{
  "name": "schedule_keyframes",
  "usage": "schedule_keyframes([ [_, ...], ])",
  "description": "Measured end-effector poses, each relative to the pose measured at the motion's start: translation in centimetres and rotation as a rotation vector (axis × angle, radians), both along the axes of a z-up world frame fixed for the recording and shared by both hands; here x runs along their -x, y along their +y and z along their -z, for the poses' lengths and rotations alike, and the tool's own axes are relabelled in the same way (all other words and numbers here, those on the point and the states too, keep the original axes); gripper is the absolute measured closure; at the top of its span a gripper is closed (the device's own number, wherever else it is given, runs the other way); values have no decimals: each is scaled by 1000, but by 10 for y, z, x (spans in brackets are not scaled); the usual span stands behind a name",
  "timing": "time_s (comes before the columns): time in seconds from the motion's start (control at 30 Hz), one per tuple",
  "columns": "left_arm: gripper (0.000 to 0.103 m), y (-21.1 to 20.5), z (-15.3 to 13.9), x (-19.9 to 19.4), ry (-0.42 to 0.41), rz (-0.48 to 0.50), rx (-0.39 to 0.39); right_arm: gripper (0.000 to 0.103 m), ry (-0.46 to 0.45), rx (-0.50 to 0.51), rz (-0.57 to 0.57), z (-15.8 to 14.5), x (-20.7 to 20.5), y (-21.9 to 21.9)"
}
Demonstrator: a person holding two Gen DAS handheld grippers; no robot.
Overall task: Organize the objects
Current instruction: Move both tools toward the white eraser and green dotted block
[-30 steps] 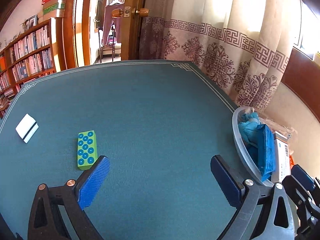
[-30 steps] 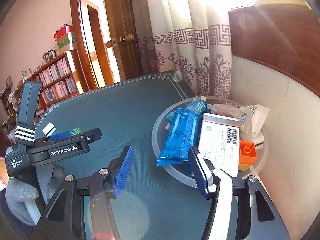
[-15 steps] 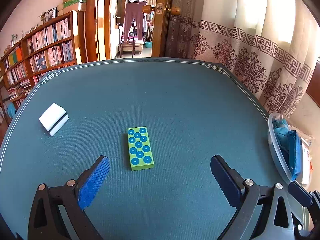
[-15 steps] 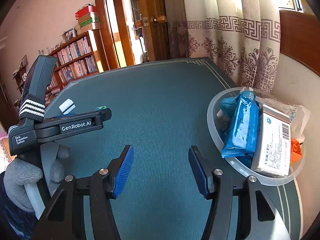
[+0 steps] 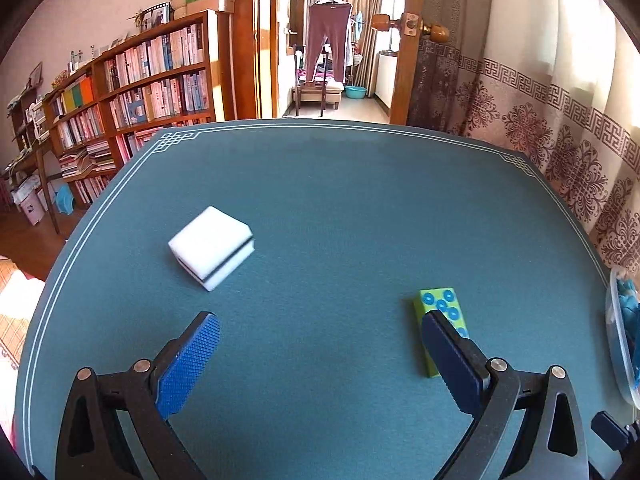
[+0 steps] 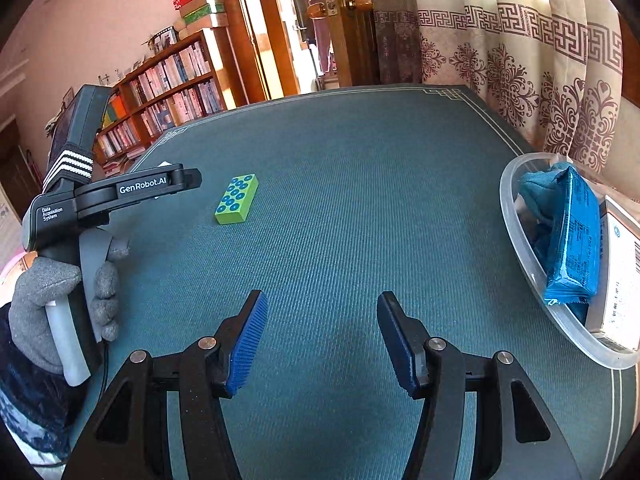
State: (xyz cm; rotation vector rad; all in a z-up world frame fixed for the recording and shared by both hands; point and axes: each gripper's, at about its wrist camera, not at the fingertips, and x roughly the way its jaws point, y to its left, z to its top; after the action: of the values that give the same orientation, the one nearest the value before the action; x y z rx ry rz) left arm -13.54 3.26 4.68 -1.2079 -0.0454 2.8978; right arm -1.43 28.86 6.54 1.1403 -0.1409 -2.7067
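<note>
Swung leftward, both hand-held grippers [image 5: 320, 354] [image 6: 320, 336] gape over teal table [image 5: 340, 200]; bookshelf [image 5: 152, 80] behind.

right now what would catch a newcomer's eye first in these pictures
Probably the lime-green brick with blue studs, lying flat on the teal table, with the white sponge further left. At the table's right edge, a clear plastic tub holds a blue packet and a white box. Both tongs, left and right, are open and empty.

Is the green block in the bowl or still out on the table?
Out. The green block lies flat on the table, far from the bowl.
</note>
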Motion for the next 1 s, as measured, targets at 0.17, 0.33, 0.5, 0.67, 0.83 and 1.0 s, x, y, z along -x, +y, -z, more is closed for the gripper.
schedule_keyframes([
  [0.17, 0, -37, 2, 16, 0, -76, 38, 44, -11, 3, -12, 1, 7, -6],
  [0.33, 0, -63, 6, 34, -8, -138, 60, 44, -23, -3, -32, 3, 14, -15],
  [0.5, 0, -71, 10, 49, -21, -116, 75, 44, -33, -11, -51, 6, 20, -25],
  [0.67, 1, -73, 17, 61, -56, -97, 79, 44, -36, -21, -63, 7, 27, -35],
  [0.83, 15, -77, 26, 69, -96, -68, 47, 44, -25, -31, -87, 6, 38, -49],
  [1.0, 28, -75, 23, 67, -81, -23, 28, 44, -30, -20, -115, 7, 54, -65],
])
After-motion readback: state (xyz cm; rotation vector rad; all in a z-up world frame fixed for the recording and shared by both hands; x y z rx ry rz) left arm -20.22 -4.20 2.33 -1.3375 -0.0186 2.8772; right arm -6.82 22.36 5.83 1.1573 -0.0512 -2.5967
